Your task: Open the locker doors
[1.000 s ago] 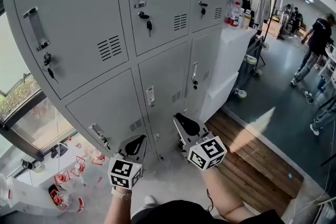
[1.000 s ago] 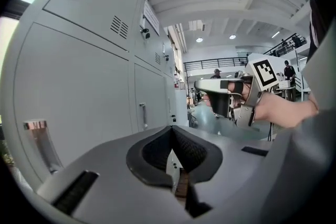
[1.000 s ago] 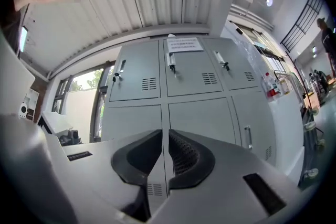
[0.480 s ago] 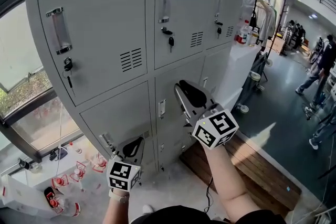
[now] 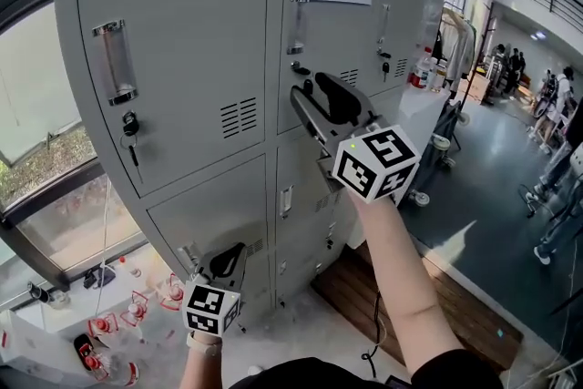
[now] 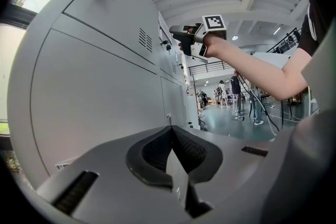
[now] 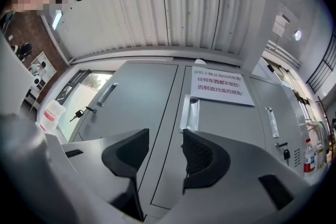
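Grey sheet-metal lockers (image 5: pixel 205 23), slotted vents (image 5: pixel 239 117)

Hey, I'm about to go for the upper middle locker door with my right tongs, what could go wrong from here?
1. The right tongs have just been opening, with nothing between them, and the door handle sits above their gap. Closing now would likely miss it.
2. The lock with its key sits close beside the tongs in the head view. A careless swing might knock the key.
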